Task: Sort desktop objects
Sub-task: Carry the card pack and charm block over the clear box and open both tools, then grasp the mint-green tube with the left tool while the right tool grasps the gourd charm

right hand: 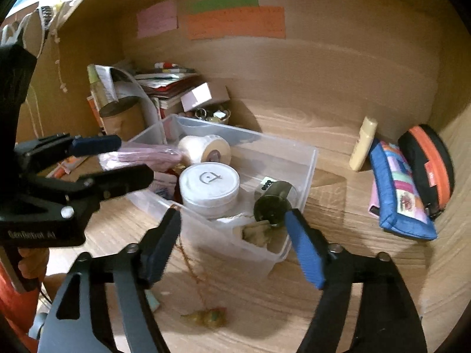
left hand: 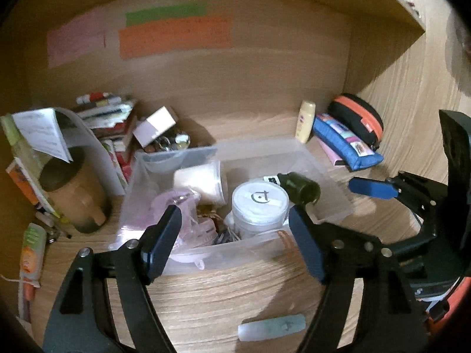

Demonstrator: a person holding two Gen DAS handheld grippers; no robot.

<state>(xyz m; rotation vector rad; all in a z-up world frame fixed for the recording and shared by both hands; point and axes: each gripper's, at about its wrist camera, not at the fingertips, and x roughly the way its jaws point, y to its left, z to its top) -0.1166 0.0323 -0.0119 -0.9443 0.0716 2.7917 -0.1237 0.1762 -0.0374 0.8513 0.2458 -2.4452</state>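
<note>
A clear plastic bin (left hand: 332, 182) (right hand: 309, 170) stands on the wooden desk. In it are a white round lidded jar (left hand: 259, 203) (right hand: 209, 182), a dark cylinder (left hand: 300, 186) (right hand: 273, 203), a white roll (left hand: 203, 179) (right hand: 206, 147) and a pink fabric item (left hand: 176, 206) (right hand: 147, 156). My left gripper (left hand: 235, 241) (right hand: 135, 158) is open at the bin's near left side, close to the pink item. My right gripper (right hand: 234, 247) is open over the bin's near corner, its blue finger (left hand: 371, 188) beside the dark cylinder. Neither holds anything.
A pale tube (left hand: 270, 326) and a thin chain with a pendant (right hand: 206, 317) lie on the desk in front of the bin. At the right are a cream bottle (right hand: 363, 144), a blue pencil case (right hand: 397, 191) and a black-orange pouch (right hand: 426, 164). Books (left hand: 109, 117) and a cardboard tube (left hand: 73, 191) crowd the left.
</note>
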